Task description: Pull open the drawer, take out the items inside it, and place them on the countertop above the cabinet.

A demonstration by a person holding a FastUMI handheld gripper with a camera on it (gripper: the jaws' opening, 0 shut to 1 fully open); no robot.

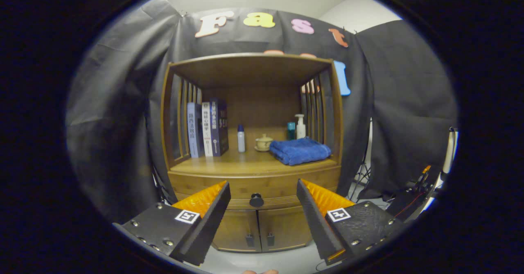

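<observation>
Step in hand: you are on the approach to the drawer (256, 190); judged from the closed front, the pull has not begun.
Tongs (262, 196): spread wide at the bottom centre of the frame, holding nothing. The two fingers (213, 208) stand either side of the knob, clear of it.
Drawer: a closed wooden front just under the worktop (245, 165), in the lower middle of the frame. Its contents are hidden.
Knob (256, 200): a round dark knob at the centre of the drawer front, lined up with the gap between the fingers and beyond their tips.
Next move: as a judgement, advance straight ahead until the knob sits between the fingers, close on it, then draw back level so the drawer slides out without binding.
Cabinet (251, 143): a wooden unit at frame centre, with an open shelf bay above the worktop and two small doors (262, 229) below the drawer, both closed.
Worktop load, left: upright books (206, 128) against the slatted side.
Worktop load, centre: a small white bottle (241, 139) and a lidded cup on a saucer (263, 143).
Worktop load, right: a folded blue towel (301, 151) at the front, with a pump bottle (300, 126) and a teal container (290, 130) behind it.
Placement room: bare wood shows along the front edge, left of the towel; plan to set the items there.
</observation>
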